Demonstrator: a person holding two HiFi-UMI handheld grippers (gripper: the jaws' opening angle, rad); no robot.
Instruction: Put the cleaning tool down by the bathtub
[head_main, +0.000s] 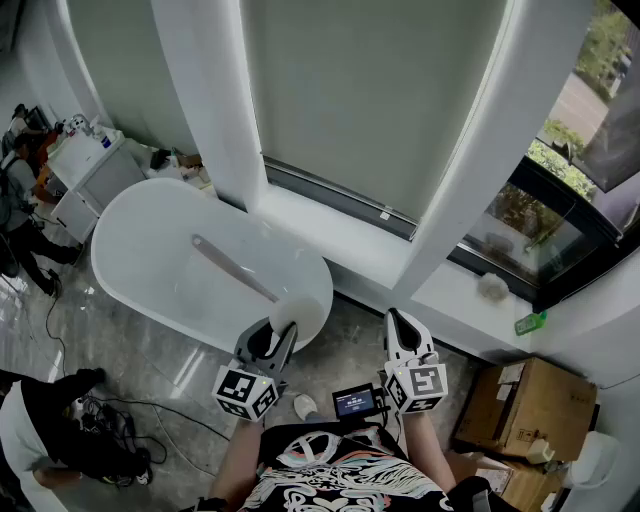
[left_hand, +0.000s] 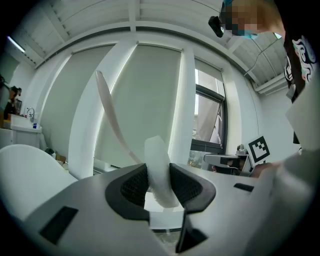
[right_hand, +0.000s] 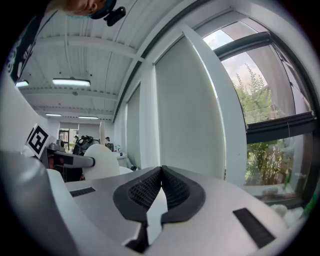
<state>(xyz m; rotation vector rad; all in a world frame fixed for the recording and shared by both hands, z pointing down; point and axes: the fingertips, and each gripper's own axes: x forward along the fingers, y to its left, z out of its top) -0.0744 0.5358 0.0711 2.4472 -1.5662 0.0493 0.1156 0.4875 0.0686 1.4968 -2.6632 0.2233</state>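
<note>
Currently I have the left claw clamped on the cleaning tool, held over the near end of the bathtub.

In the left gripper view I note both pads pressing the tool's thick white head, with its long flat handle rising up and away to the left. From the head view, that handle reaches out over the tub's interior, clear of the floor. The right claw hangs beside the left one, off the tub's near end; its jaws meet with nothing between them.
</note>
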